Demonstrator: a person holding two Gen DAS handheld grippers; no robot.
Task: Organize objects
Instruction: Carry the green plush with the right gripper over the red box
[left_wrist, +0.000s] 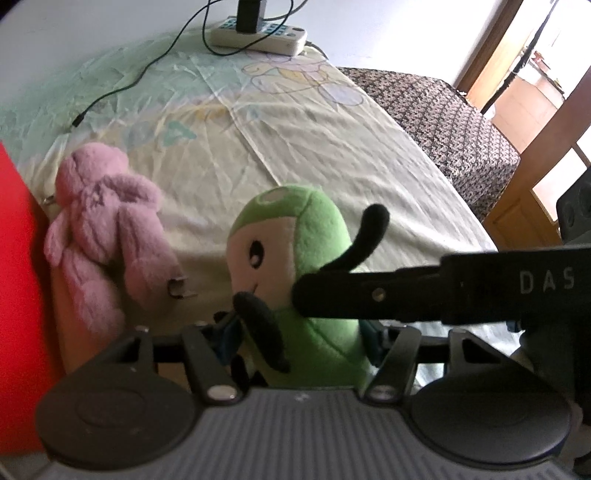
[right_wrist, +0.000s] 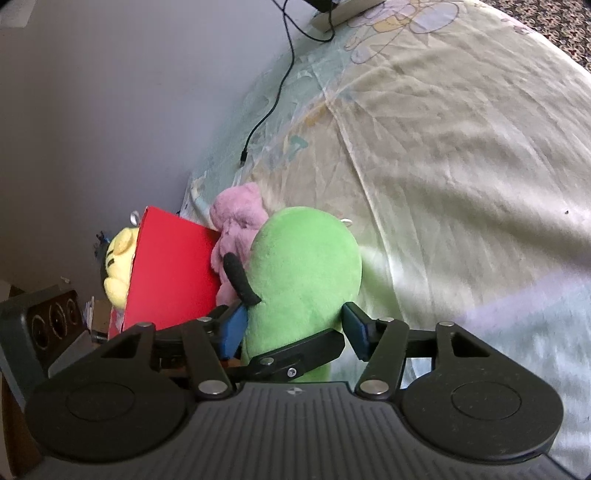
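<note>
- Green plush (left_wrist: 306, 266) fills the left wrist view, upright on the pale bedsheet (left_wrist: 332, 147) beside a pink plush (left_wrist: 107, 229) that leans on a red box (left_wrist: 18, 277). The left gripper (left_wrist: 295, 336) is clenched around its lower body, blue pads (left_wrist: 227, 334) sunk into the pile.
- Right wrist view: the right gripper (right_wrist: 295, 332) straddles the green toy's back with its jaws spread, one pad just touching. A yellow plush (right_wrist: 118, 266) sits in the red box.
- Soft, light and squashy by the look of it; the narrow lower body is probably the best hold.
</note>
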